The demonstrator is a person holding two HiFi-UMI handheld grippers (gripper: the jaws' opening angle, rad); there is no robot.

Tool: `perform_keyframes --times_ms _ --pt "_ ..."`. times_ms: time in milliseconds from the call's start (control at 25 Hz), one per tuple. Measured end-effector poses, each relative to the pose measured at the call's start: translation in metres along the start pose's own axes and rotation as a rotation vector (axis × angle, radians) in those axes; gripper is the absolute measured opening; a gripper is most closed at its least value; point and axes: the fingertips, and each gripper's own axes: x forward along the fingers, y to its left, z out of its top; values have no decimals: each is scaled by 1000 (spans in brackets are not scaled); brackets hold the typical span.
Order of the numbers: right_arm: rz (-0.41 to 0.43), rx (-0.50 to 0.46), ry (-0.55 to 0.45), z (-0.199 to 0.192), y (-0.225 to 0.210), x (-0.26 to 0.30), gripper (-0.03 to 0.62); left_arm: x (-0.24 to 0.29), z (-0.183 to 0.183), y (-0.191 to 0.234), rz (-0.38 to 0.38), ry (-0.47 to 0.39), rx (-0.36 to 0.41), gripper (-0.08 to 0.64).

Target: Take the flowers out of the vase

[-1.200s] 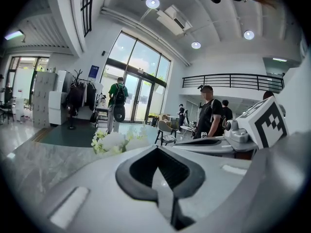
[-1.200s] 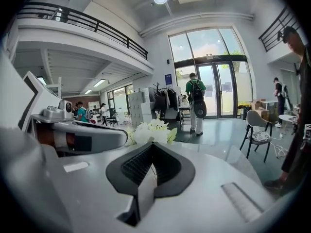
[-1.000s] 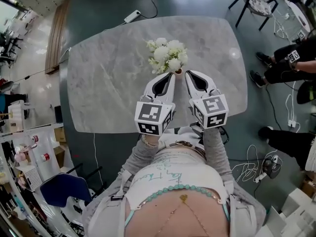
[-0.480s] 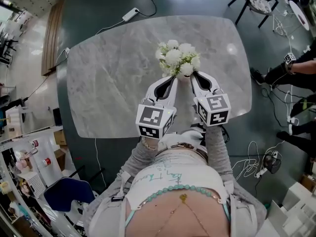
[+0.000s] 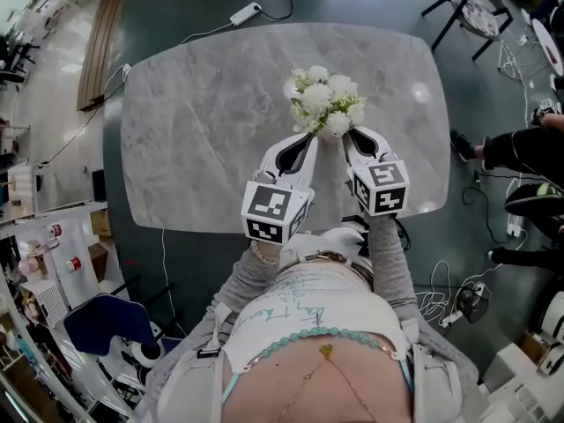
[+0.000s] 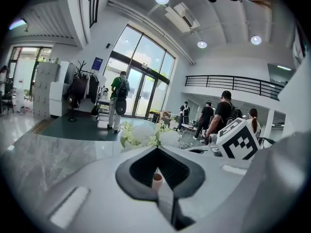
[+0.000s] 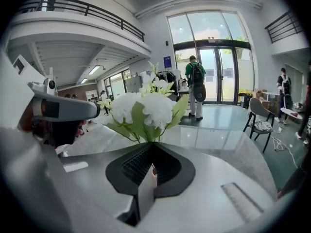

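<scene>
A bunch of white flowers [image 5: 326,102] with green leaves stands over the grey marble table [image 5: 203,130], right at the tips of both grippers. My left gripper [image 5: 310,141] comes in from the lower left with jaws together. In the left gripper view a small pinkish vase neck [image 6: 156,181] sits inside the jaw opening [image 6: 156,152], with the flowers [image 6: 141,135] beyond. My right gripper [image 5: 347,136] is shut at the base of the bunch. In the right gripper view the green stems [image 7: 148,137] run down into the closed tips [image 7: 151,147]. The vase body is hidden.
A dark chair [image 5: 471,7] stands past the table's far right corner, and a power strip [image 5: 242,13] lies on the floor behind the table. A seated person [image 5: 529,148] and cables [image 5: 449,298] are at the right. A blue chair [image 5: 106,329] is at the lower left.
The bunch has shifted from just beyond the gripper tips to right over them and looks closer. Both grippers have closed in on its base, and the vase rim has dropped out of the head view.
</scene>
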Motion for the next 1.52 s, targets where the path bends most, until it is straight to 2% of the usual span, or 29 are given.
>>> perform_keyframes --times_ms 320,880,1200,1400,1520 --pt "88 -53 63 -11 1 18 25 -11 0 -1 81 -2 -31 2" --pt "190 -95 88 -35 3 30 35 -14 -15 -7 150 18 -46 2" --pt "215 -102 94 -40 7 43 142 -26 -18 3 206 22 -49 2" --pt "203 -123 104 -39 9 54 244 -33 -18 7 228 24 -59 2" --pt "203 -134 99 -35 11 62 239 -38 -19 10 243 27 -67 2"
